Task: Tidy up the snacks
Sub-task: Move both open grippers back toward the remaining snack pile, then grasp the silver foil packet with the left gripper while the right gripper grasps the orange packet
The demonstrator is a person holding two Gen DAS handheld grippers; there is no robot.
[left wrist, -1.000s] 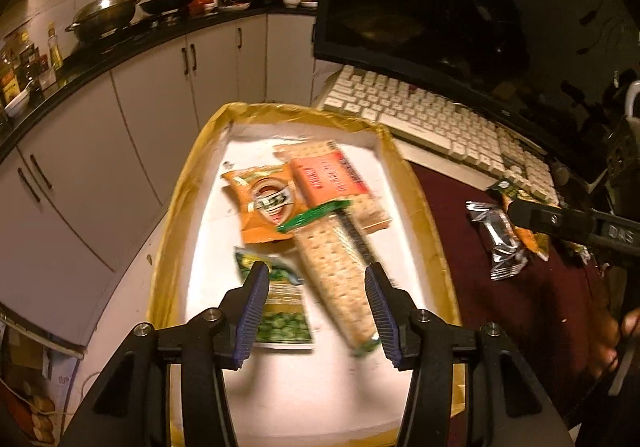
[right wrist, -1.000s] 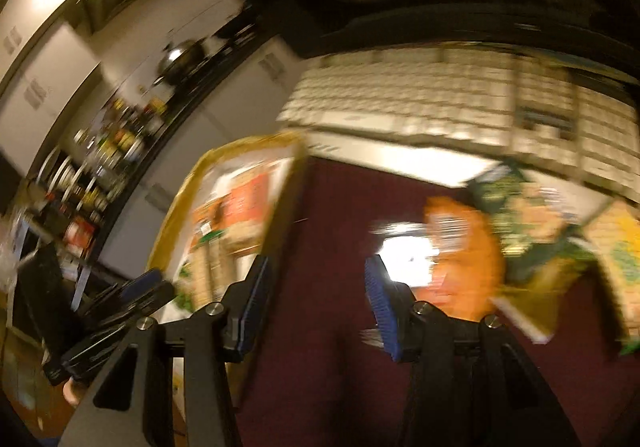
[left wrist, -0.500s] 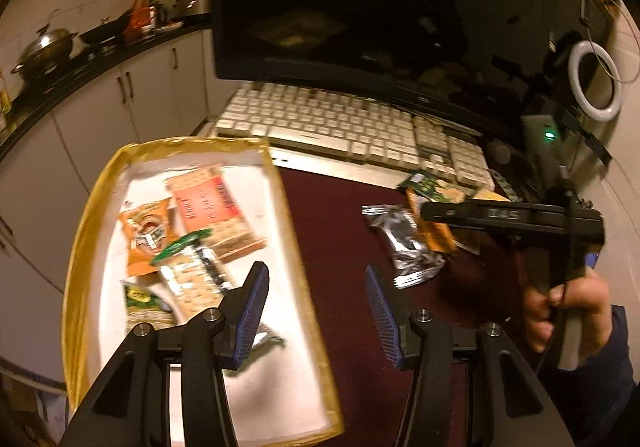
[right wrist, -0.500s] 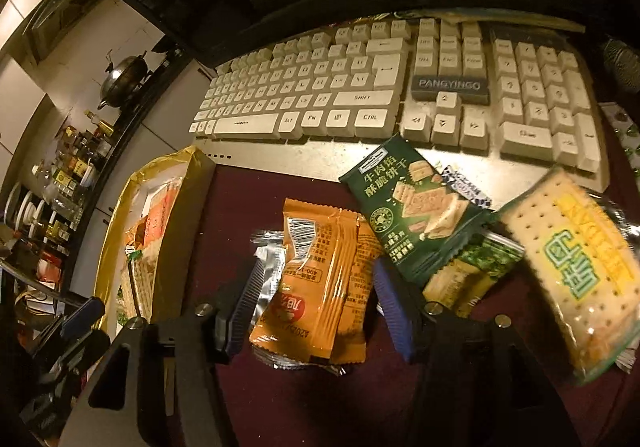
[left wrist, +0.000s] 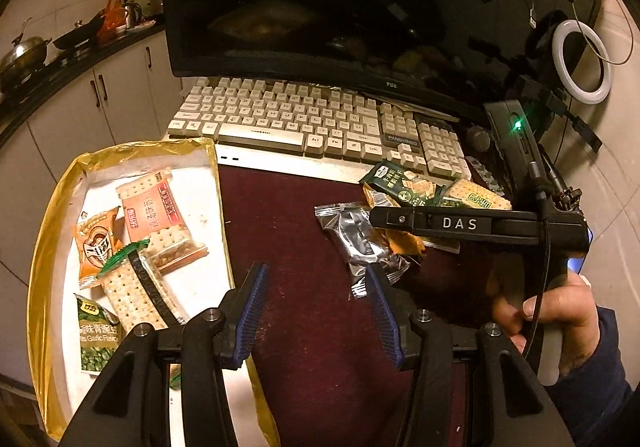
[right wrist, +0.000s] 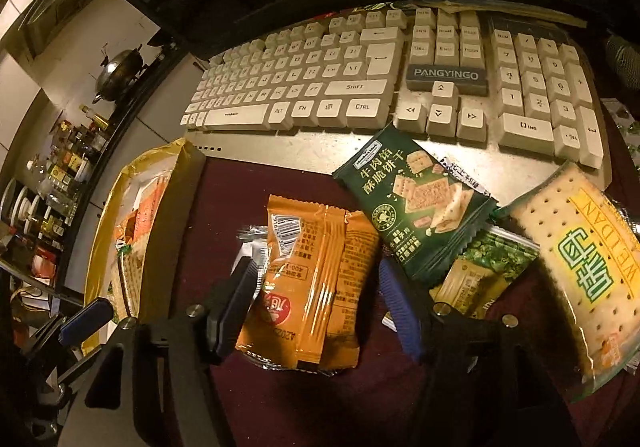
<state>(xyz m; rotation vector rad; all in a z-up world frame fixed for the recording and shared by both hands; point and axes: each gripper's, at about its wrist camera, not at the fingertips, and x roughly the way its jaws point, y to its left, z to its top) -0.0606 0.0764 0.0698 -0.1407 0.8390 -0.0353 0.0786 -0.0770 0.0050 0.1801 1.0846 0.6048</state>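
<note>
A gold-rimmed white tray (left wrist: pixel 42 247) at the left holds several snack packets, among them a pink cracker pack (left wrist: pixel 154 213) and a green pea bag (left wrist: pixel 98 339). My left gripper (left wrist: pixel 316 271) stands open over the maroon mat beside the tray's right rim, nothing between its fingers. My right gripper (right wrist: pixel 316 271) straddles an orange packet (right wrist: pixel 316 287) that lies on a silver packet (left wrist: pixel 360 243). Its jaws are opening and the pads do not press on the packet. To the right lie a dark green cracker packet (right wrist: pixel 416 207), a small green-yellow packet (right wrist: pixel 480 271) and a yellow-labelled cracker pack (right wrist: pixel 580 267).
A beige keyboard (left wrist: pixel 304 123) and a dark monitor (left wrist: pixel 340 7) stand behind the mat. A ring light (left wrist: pixel 582 61) and cables are at the far right. A hand (left wrist: pixel 560 319) holds the right gripper. Kitchen cabinets and pots fill the left background.
My left gripper has swung right, from above the tray to the mat beside it. My right gripper has come down over the orange packet and its jaws have widened.
</note>
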